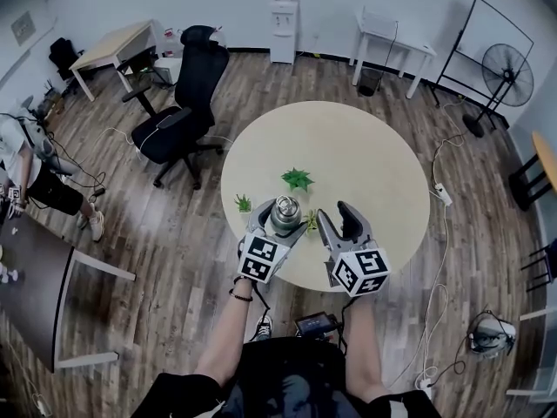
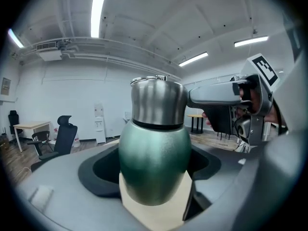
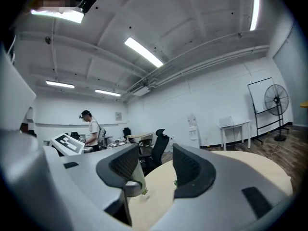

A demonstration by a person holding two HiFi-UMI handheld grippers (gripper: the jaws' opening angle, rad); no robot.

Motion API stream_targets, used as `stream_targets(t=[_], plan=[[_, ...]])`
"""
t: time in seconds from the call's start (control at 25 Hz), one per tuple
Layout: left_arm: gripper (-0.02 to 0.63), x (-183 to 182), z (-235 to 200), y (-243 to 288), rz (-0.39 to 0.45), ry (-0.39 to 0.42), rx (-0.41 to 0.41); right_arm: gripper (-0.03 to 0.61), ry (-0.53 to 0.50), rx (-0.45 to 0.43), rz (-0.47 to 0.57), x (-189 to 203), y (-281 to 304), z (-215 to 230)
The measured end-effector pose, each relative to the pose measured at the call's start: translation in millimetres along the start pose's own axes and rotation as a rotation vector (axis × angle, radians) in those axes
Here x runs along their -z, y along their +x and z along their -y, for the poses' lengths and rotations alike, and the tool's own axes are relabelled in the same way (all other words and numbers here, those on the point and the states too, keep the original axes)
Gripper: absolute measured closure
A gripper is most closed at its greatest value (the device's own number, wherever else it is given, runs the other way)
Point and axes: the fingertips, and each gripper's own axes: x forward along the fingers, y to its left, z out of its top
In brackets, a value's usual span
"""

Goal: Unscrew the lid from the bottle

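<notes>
A green metal bottle (image 1: 285, 213) with a steel lid (image 1: 286, 204) is held over the near edge of the round table (image 1: 374, 164). My left gripper (image 1: 284, 219) is shut on it. In the left gripper view the bottle's green body (image 2: 154, 162) fills the gap between the jaws of the left gripper (image 2: 154, 172), and the lid (image 2: 158, 102) sits upright on top. My right gripper (image 1: 336, 216) hangs just right of the bottle, open and holding nothing; its own view shows only the tabletop between the jaws of the right gripper (image 3: 156, 170). Its body (image 2: 226, 100) reaches level with the lid.
Small green plants (image 1: 297, 178) (image 1: 243, 203) stand on the table close to the bottle. A black office chair (image 1: 187, 103) is at the table's far left, a fan (image 1: 509, 72) at the far right. A person (image 1: 26, 168) stands at the room's left.
</notes>
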Motion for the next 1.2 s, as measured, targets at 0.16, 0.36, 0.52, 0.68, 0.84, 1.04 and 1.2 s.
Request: stream_targets(t=[0.16,0.36,0.52,0.68,0.84,1.04,1.2], plan=[[0.229,-1.2,6.2,-4.7,-0.003,-0.002,0.018,0.273,-0.052,-0.103,-0.007,-4.5,-0.9,-23.6],[0.229,-1.5,18.3,-6.9,-0.01,0.008,0.061,0.25,-0.063,-0.221,0.005,-11.8,-0.3,-51.3],[0.229,-1.3,31.9,-9.8,-0.012,0.019,0.108,0.249,-0.108,-0.303,-0.034,-7.3,3.0,-73.9],[0.229,-1.3,45.8,-12.1,-0.018,0.046,0.148,0.25,-0.146,-0.342,-0.075,1.6,5.7,-86.2],[0.229,-3.5,53.9,-13.4,-0.016,0.058,0.175,0.316,-0.168,-0.34,-0.077,3.0,5.4,-87.5],[0.229,-8.3,61.6,-25.1,0.003,0.075,0.265,0.318,-0.201,-0.49,-0.084,-2.0,-4.4,-99.0],[0.229,-10.6,70.2,-40.4,0.02,0.121,0.403,0.318,-0.248,-0.729,-0.134,-6.9,-15.7,-114.5]])
